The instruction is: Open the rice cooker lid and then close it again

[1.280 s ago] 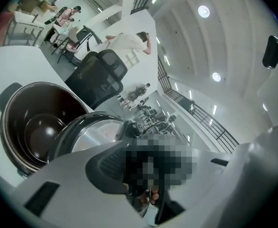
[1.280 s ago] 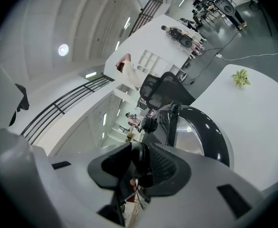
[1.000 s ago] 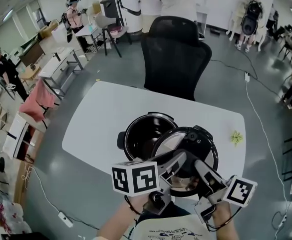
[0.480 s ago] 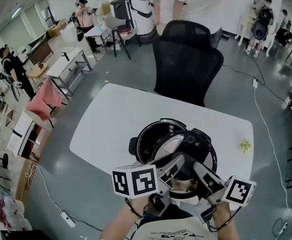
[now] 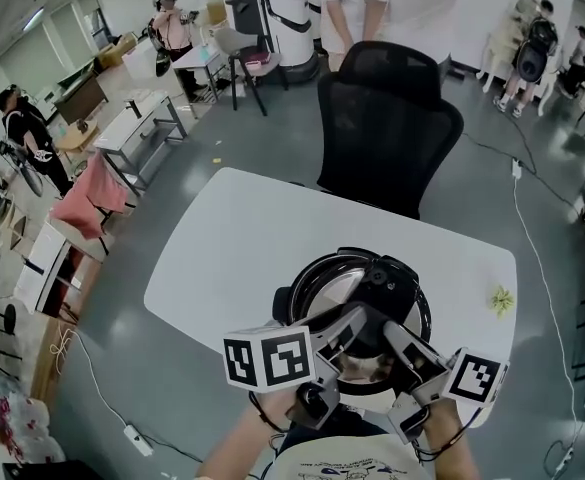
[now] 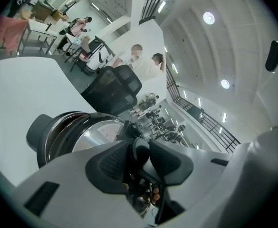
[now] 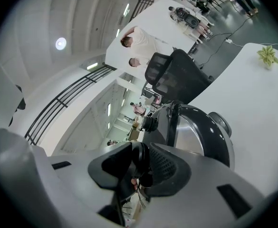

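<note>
The black rice cooker [image 5: 288,304] stands on the white table [image 5: 232,238] close in front of me. Its lid [image 5: 344,286] is raised and leans over the pot, silver inner plate showing. Both grippers meet at the lid's near edge. My left gripper [image 5: 344,334] is shut on the lid's black handle [image 6: 139,152], which sits between its pads. My right gripper [image 5: 392,340] grips the same handle [image 7: 139,159] from the other side. The lid's silver plate [image 6: 93,137] fills the left gripper view; the right gripper view shows the lid's black shell [image 7: 220,141].
A black office chair [image 5: 387,128] stands at the table's far edge. A small green object [image 5: 499,299] lies on the table at the right. People, desks and a cable on the floor are farther off in the room.
Both grippers have moved forward together with the handle. The lid has swung down over the pot, whose dark inside showed a second ago and is now mostly covered.
</note>
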Action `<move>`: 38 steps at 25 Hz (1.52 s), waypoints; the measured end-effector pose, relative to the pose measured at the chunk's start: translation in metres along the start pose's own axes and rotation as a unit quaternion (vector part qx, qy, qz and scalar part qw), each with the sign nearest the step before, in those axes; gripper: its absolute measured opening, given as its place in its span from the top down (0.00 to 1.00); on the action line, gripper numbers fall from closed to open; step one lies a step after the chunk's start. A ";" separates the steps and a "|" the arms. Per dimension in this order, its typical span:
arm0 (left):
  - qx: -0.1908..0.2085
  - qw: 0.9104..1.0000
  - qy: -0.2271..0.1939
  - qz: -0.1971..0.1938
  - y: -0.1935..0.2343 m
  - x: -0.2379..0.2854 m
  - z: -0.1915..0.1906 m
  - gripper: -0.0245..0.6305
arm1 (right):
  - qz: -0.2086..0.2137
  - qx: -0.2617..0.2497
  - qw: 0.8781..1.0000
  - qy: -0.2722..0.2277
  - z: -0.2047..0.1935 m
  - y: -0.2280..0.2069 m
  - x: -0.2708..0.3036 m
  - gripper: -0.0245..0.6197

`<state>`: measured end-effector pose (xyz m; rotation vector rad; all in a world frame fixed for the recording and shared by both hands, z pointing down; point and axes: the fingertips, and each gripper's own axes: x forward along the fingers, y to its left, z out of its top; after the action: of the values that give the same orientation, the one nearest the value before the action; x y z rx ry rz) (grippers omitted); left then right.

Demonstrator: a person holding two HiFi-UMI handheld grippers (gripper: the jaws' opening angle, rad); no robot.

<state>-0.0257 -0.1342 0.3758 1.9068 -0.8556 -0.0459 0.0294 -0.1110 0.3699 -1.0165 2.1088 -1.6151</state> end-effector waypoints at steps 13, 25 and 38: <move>-0.016 1.000 0.020 0.002 0.039 0.007 0.029 0.72 | -0.013 0.016 1.000 0.003 0.003 -0.010 0.048 0.77; -0.013 0.999 0.036 0.005 0.056 0.023 0.040 0.72 | -0.021 0.031 0.999 0.000 0.011 -0.026 0.065 0.77; -0.020 0.999 0.034 0.016 0.071 0.034 0.047 0.72 | -0.021 0.035 0.999 0.005 0.016 -0.037 0.079 0.77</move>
<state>-0.0565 -0.2079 0.4210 1.8470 -0.8329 0.0198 -0.0032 -0.1813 0.4135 -1.0383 2.0351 -1.7030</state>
